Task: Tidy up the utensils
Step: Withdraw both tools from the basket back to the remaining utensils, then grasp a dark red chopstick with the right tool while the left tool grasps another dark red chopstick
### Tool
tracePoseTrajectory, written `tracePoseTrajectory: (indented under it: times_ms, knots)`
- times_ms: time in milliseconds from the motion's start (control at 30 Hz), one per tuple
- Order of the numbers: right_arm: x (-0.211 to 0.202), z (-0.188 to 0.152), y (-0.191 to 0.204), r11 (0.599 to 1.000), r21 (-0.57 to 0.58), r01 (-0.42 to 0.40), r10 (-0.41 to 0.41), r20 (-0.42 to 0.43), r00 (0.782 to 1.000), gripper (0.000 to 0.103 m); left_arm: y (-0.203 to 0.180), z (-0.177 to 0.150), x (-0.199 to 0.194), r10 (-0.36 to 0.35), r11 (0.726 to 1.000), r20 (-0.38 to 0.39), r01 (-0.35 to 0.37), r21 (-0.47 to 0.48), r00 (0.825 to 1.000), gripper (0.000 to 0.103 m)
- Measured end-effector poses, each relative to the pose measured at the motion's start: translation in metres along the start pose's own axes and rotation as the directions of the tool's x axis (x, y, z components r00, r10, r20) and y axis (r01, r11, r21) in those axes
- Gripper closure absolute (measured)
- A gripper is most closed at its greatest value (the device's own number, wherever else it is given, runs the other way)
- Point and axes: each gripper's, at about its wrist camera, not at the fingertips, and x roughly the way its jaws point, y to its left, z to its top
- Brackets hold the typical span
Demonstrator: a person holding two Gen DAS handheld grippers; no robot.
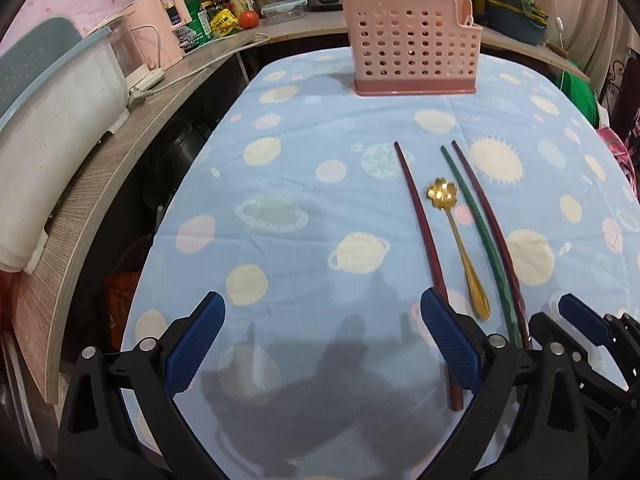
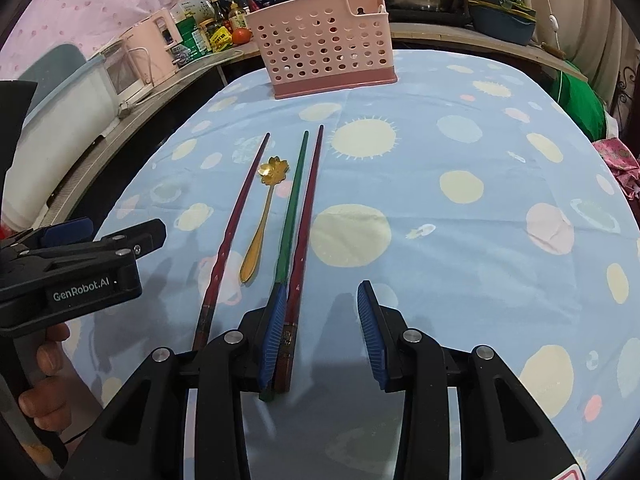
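Nearest: left gripper (image 1: 322, 344) spread wide, empty, above blue planet-print tablecloth (image 1: 304, 168); right gripper (image 2: 322, 336) also apart, nothing clamped, its left pad (image 2: 274, 332) over near ends of green chopstick (image 2: 294, 196) & a dark red chopstick (image 2: 308, 200). Mid-table, lying flat side by side w/ small gaps: another dark red chopstick (image 2: 240, 216), gold flower-bowl spoon (image 2: 264, 216), then the green/red pair; far edge: pink perforated utensil caddy (image 2: 324, 40), upright, well apart from utensils.
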Motion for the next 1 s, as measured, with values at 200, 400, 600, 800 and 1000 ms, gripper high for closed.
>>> tracePoseTrajectory:
  times_ms: [200,400,600,800,1000]
  knots:
    - [0.004,-0.002,0.001,1.0,-0.009,0.01,-0.01,-0.008,1.0,0.067,-0.003,-0.008,-0.002,-0.017,1.0,-0.009,0.017,0.013,1.0,0.009]
    - [0.005,-0.004,0.005,0.999,-0.038,0.028,-0.028,0.002,1.0,0.067,-0.01,-0.013,-0.003,-0.043,0.998,-0.017,0.044,0.036,0.999,0.009]
    - [0.003,-0.005,0.001,0.999,-0.024,0.036,-0.036,0.005,0.999,0.07,-0.016,-0.016,-0.006,-0.066,0.996,0.004,0.066,0.058,0.998,0.009]
    - [0.002,-0.005,-0.003,0.999,-0.01,0.041,-0.041,0.007,0.999,0.07,-0.021,-0.018,-0.004,-0.097,0.993,-0.007,0.097,0.07,0.995,0.009]
    - [-0.001,-0.008,-0.006,0.999,-0.006,0.047,-0.047,0.005,0.999,0.071,-0.024,-0.022,0.003,-0.12,0.99,-0.037,0.122,0.066,0.992,0.009]
